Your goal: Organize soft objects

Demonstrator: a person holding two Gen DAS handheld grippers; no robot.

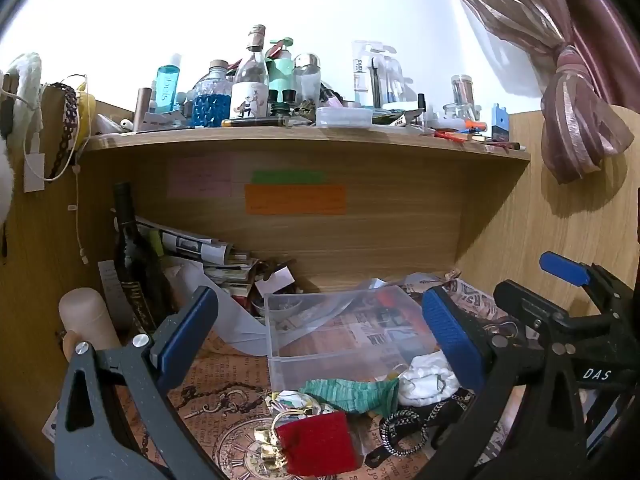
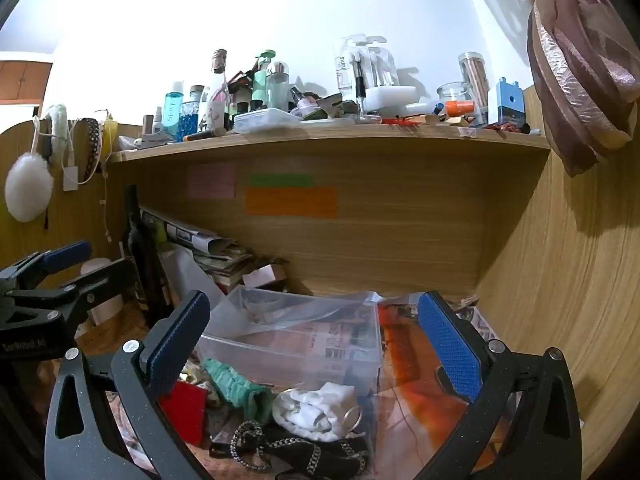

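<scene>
Left hand-held gripper: I see its two blue pads spread wide with nothing between them, hanging above the pile of soft things.
Right hand-held gripper: I see it gaping just as wide and holding nothing, over the right part of the same pile; it also shows at the right edge of the left wrist view.
Clear box: sits on the bench just beyond the pile, with a sheet of clear plastic draped over its far rim.
Green cloth: crumpled, at the near edge of the box, in the middle of the pile.
White cloth: bunched just right of the green cloth, touching the box's near wall; a thin metal ring lies against it.
Red pouch: nearest of all and left of the green cloth, with gold-coloured trinkets at its left side.
Black chain strap: coiled in front of the white cloth.
Bench: covered in a printed paper with clock and newspaper designs.
Shelf: far above, crowded with bottles and jars.
</scene>
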